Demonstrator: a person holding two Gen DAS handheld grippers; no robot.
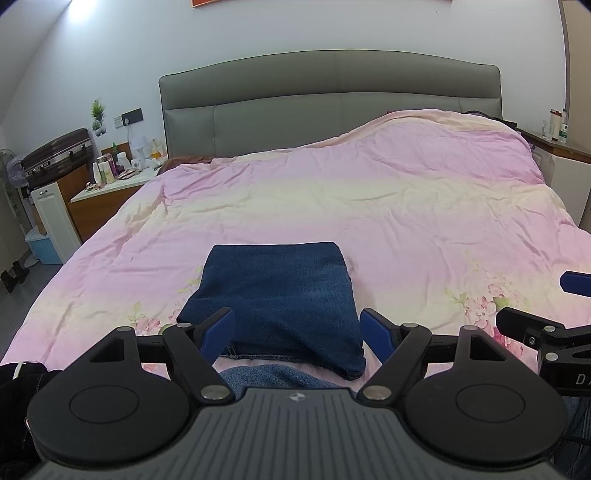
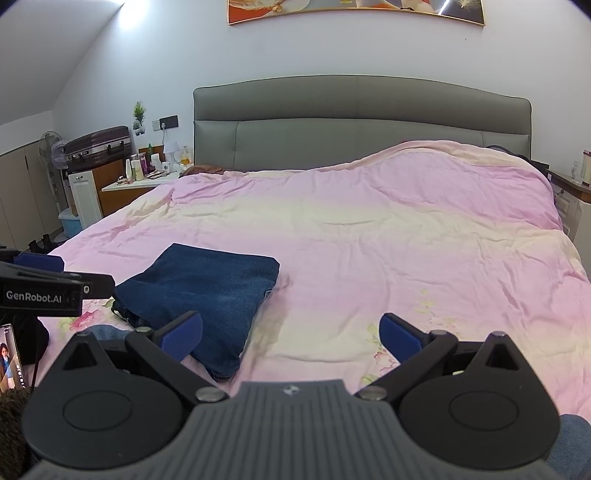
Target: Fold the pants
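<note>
A pink quilt (image 1: 369, 206) is covering the bed, filling mid-frame. The folded pants (image 1: 277, 299) are lying at lower centre, long axis running toward the headboard (image 1: 328, 107). The left gripper (image 1: 298, 334) is gaping wide, empty; the right gripper (image 2: 291, 336) likewise.

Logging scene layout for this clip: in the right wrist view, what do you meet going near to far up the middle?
Right claw → folded jeans → pink floral duvet → grey headboard → framed picture on the wall.
</note>
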